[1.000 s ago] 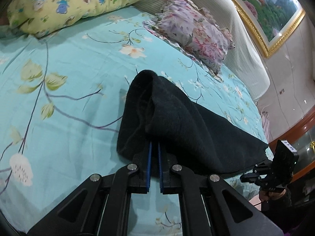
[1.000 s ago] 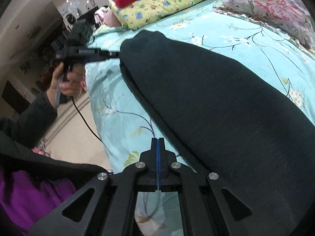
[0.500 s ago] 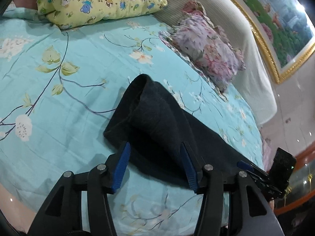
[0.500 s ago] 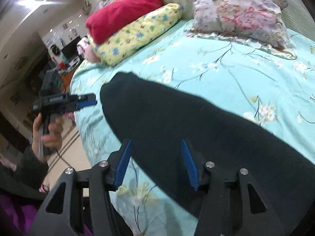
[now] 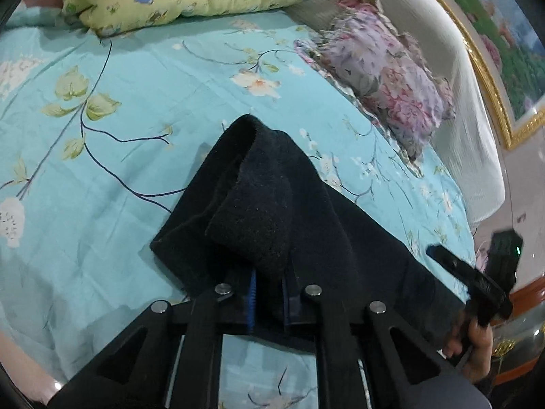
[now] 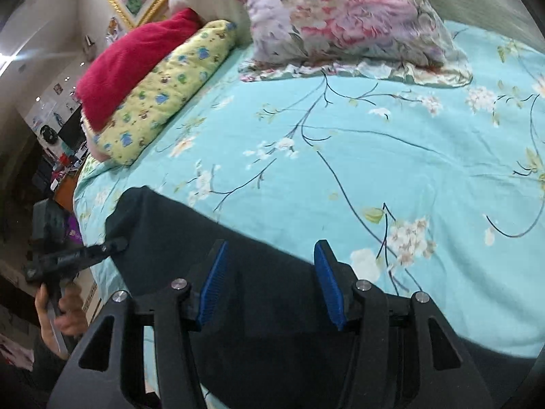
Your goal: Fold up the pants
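Observation:
Black pants (image 5: 306,204) lie along the near edge of a turquoise flowered bedsheet (image 5: 119,177). My left gripper (image 5: 269,272) is shut on a thick fold at one end of the pants, and that fold stands up over the jaws. In the right wrist view the pants (image 6: 163,225) stretch across the bottom. My right gripper (image 6: 270,248) hovers over them with its blue pads (image 6: 214,276) wide apart and nothing pinched. Each gripper shows in the other's view, held by a hand: the right gripper (image 5: 470,279) and the left gripper (image 6: 102,250).
A yellow cartoon pillow (image 6: 163,102) with a red blanket (image 6: 129,61) on it and a pink floral pillow (image 6: 340,17) lie at the head of the bed. Behind them are a pale headboard (image 5: 477,129) and a gold-framed painting (image 5: 511,51). The bed edge drops to the floor at the left (image 6: 85,293).
My left jaws opened over the pants' end, then closed on a fold of it. My right jaws opened from shut, and that gripper swung across over the pants.

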